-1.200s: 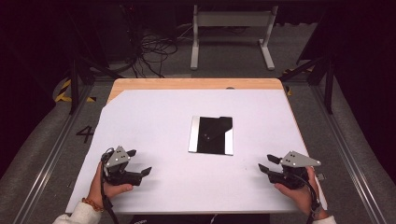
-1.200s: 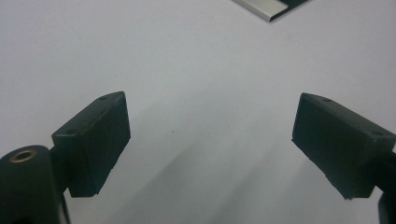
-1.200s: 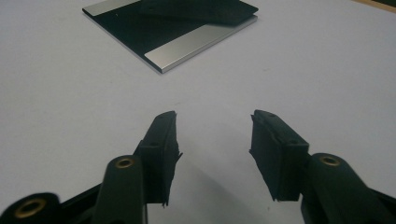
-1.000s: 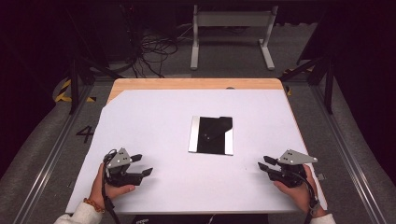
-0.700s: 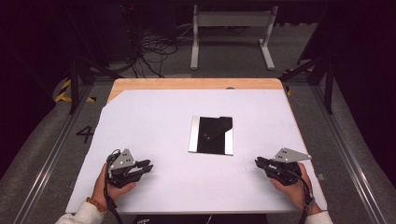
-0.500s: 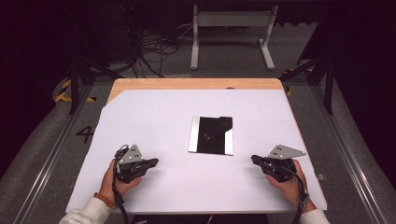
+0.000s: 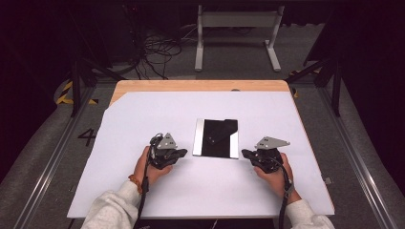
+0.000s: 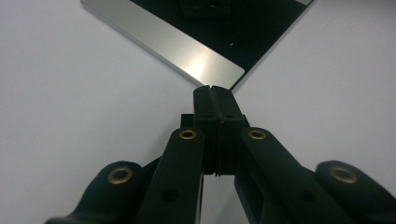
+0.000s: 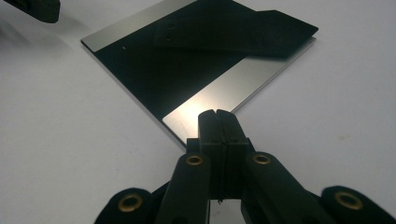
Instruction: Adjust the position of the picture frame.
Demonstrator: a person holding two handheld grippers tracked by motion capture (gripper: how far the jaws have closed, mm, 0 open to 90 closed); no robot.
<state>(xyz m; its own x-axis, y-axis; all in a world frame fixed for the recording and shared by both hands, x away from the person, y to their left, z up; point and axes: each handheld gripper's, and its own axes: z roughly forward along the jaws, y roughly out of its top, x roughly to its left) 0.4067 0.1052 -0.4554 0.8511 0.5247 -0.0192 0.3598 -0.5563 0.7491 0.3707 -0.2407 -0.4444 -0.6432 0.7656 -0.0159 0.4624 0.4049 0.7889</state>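
A flat rectangular plate with a black centre and brushed silver side strips (image 7: 216, 138) lies near the middle of the white-covered surface (image 7: 143, 114), flat and square to the person's edge. The left claw (image 7: 179, 153) sits just beside the plate's near left corner and the right claw (image 7: 245, 153) just beside its near right corner. Both have their jaws pressed together with nothing between them; in the left gripper view the left claw (image 8: 215, 91) points its closed tip at a silver corner, and in the right gripper view the right claw (image 9: 218, 115) does the same at the other silver strip, close enough that I cannot tell whether either tip touches the metal.

The step in hand looks like working the plate by its near corners with closed tips, to nudge or lift its edge. To do it well, I would keep both tips low, almost on the white sheet, and meet the plate's thin edge rather than ride up onto its glossy face. Press from both sides evenly, so the plate does not spin or skate away. Move slowly: a thin, smooth plate on a smooth sheet probably slides at a light touch.
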